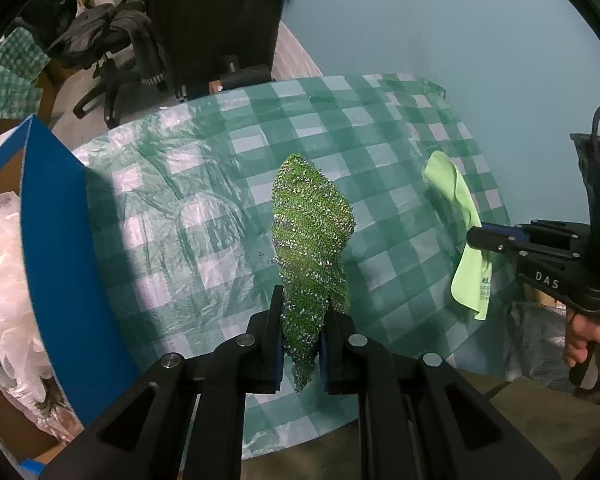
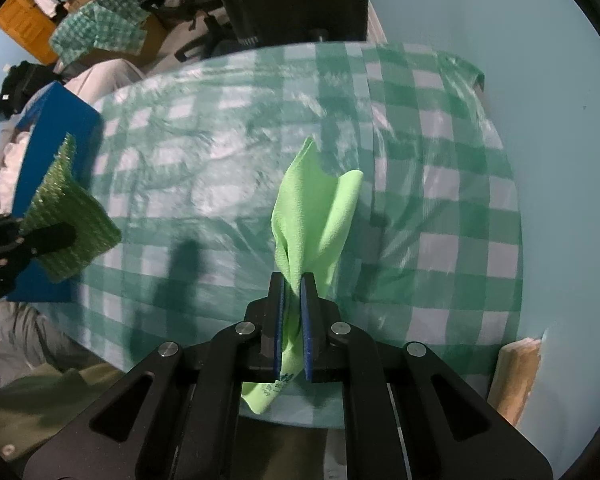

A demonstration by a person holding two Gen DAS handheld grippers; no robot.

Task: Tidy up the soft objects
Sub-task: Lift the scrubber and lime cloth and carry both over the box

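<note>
Sparkly green scrub cloth [image 1: 310, 236] — 1 piece, clenched in the left tool [image 1: 302, 338], long axis running straight out from the jaws, free end hanging clear above the counter [image 1: 204, 184]. The right wrist view shows it as a flat pad off the table's left edge, just beside the blue box [image 1: 64, 240].

Light green microfibre cloth [image 2: 314, 216] — 1 piece, pinched in the right tool [image 2: 294, 320], both pads pressed on a twisted fold; 2 loose corners stand up ahead of the jaws, and a tail with printed text hangs below them. It is lifted off the checked cover, not touching it.

Key relation: the blue box sits at the counter's left end, open side up, with white crinkled plastic filling [image 1: 4, 276] inside. The left tool and its scrub cloth are much nearer to it; the right tool is well apart, over the counter's right half. Judgement: if the box is the collecting bin, the left hand goes first and the right must cross the whole counter.

Count: 2 soft items, 2 tools, 1 box, 1 hand [image 1: 592, 344] visible on the right tool's grip. Counter surface between the tools carries nothing else.
</note>
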